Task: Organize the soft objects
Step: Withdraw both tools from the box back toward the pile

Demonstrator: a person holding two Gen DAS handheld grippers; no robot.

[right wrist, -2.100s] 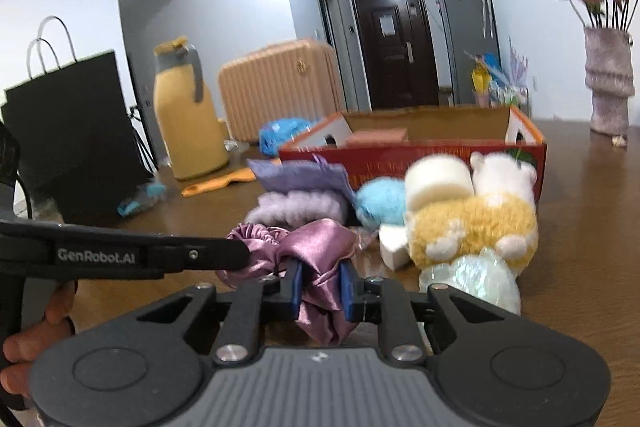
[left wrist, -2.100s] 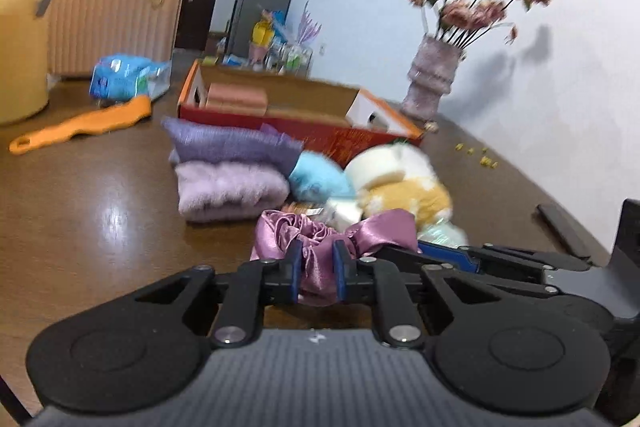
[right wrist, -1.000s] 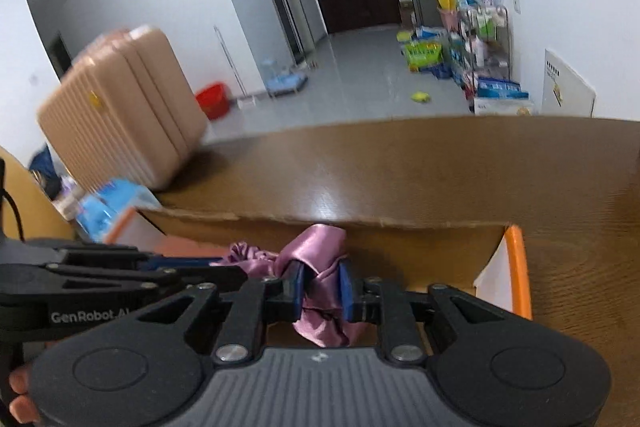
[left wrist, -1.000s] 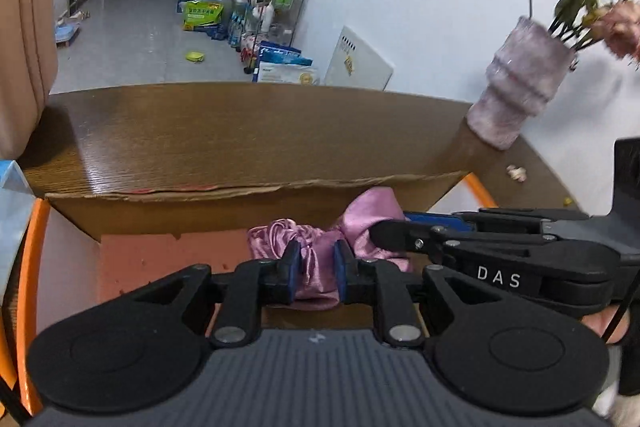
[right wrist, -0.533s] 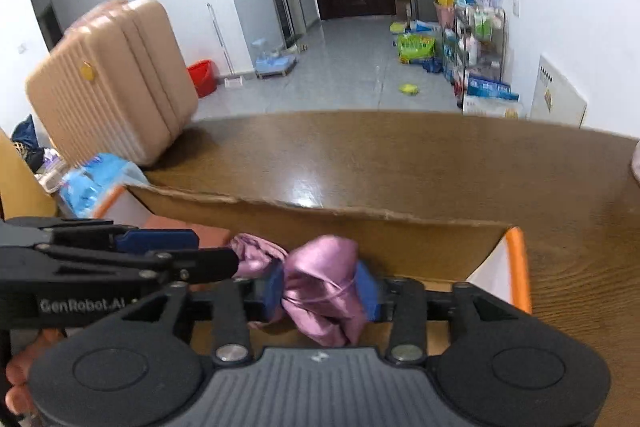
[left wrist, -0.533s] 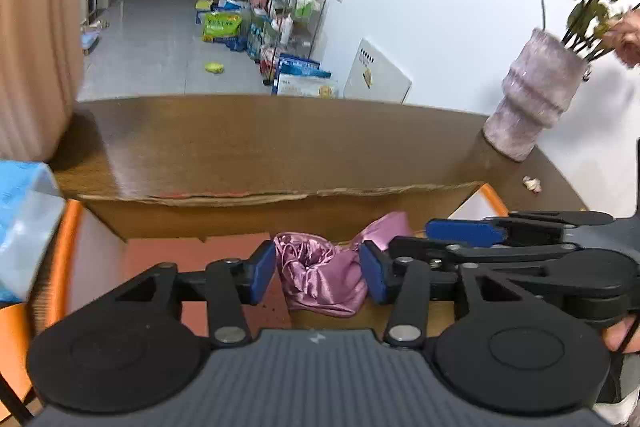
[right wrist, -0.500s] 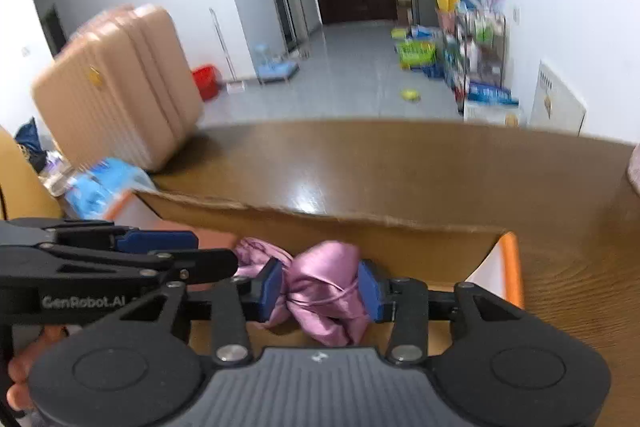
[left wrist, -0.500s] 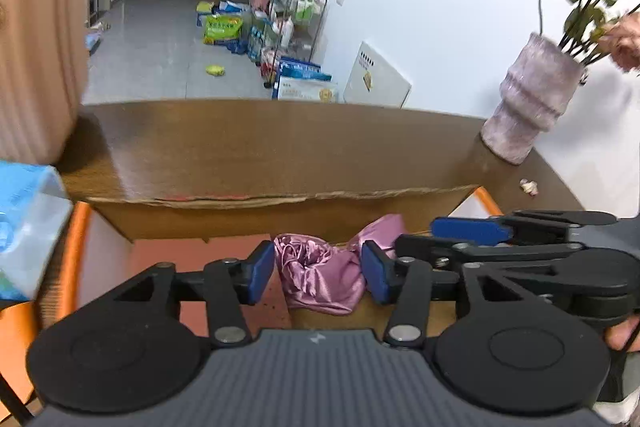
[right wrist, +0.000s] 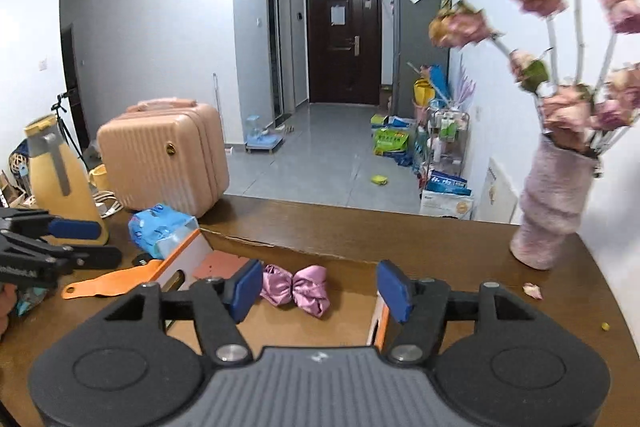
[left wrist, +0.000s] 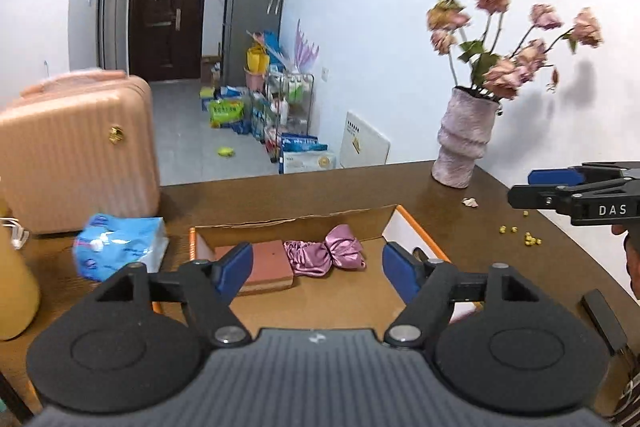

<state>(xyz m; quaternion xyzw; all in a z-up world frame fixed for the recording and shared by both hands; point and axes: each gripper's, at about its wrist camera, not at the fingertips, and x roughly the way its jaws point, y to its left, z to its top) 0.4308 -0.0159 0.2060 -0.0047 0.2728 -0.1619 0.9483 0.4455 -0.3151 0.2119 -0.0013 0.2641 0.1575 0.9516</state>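
Note:
A pink satin scrunchie (left wrist: 325, 255) lies on the floor of an open cardboard box (left wrist: 296, 222), next to a terracotta-coloured block (left wrist: 267, 263). It also shows in the right wrist view (right wrist: 297, 289), inside the same box (right wrist: 288, 249). My left gripper (left wrist: 318, 273) is open and empty, raised above the near part of the box. My right gripper (right wrist: 322, 289) is open and empty, also above the box. Each gripper shows at the edge of the other's view, the right one (left wrist: 572, 193) and the left one (right wrist: 52, 247).
A vase of dried pink flowers (left wrist: 466, 141) stands at the table's far right corner. A blue tissue pack (left wrist: 120, 243), a pink suitcase (left wrist: 76, 151), a yellow thermos (right wrist: 60, 175) and an orange comb (right wrist: 114, 281) are to the left of the box.
Both grippers opened and let go of the scrunchie, which now lies in the box. Both grippers have pulled back and up, apart from each other.

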